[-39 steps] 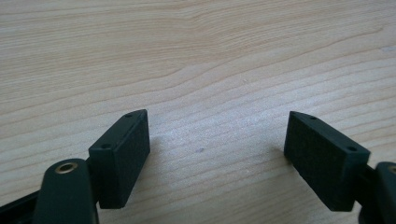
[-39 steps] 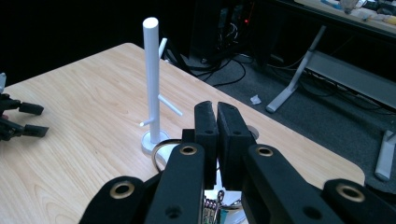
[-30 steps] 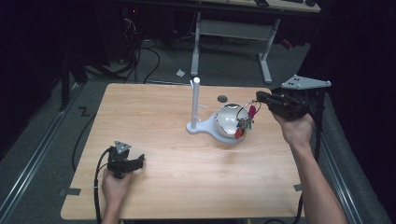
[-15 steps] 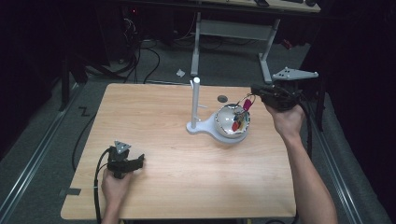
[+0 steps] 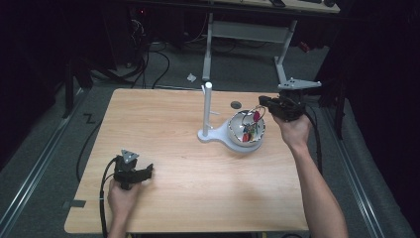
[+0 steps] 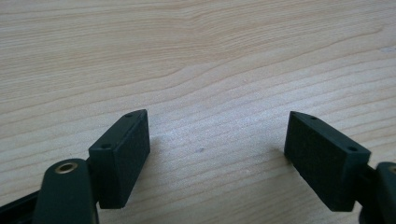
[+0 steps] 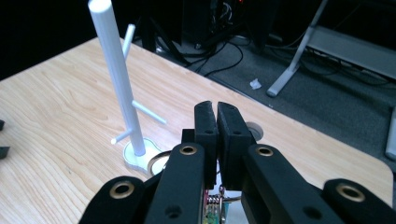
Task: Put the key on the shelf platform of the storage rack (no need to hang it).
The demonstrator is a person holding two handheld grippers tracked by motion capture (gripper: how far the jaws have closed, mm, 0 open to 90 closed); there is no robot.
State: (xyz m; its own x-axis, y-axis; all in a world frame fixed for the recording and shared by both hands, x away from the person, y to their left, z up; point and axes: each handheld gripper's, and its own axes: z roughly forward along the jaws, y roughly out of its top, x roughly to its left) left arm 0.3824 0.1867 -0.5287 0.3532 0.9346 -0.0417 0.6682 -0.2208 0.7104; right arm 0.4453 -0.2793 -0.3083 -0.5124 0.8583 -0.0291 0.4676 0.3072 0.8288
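Observation:
My right gripper (image 5: 263, 102) hovers over the far right rim of a white bowl (image 5: 233, 130). Its jaws are shut on a thin wire loop (image 5: 255, 109), from which a small red piece (image 5: 257, 117) hangs over the bowl. In the right gripper view the pads (image 7: 206, 116) press together, and a spring-like bit with green and pink (image 7: 215, 204) shows just under my right gripper (image 7: 216, 109). Several small colourful bits (image 5: 246, 133) lie in the bowl. My left gripper (image 5: 148, 171) rests on the table at the near left. Its jaws stand open and bare over the wood in the left gripper view (image 6: 217, 140).
A white stand (image 5: 208, 106) with short pegs rises just left of the bowl; its post (image 7: 116, 74) is close ahead of the right jaws. A dark round hole (image 5: 236, 105) is in the tabletop behind the bowl. Cables and a desk frame lie on the floor beyond the far edge.
The right gripper has shifted slightly left towards the bowl, and its top plate has levelled. The red piece hanging from it has come up from the bowl's near rim. The left gripper has stayed put.

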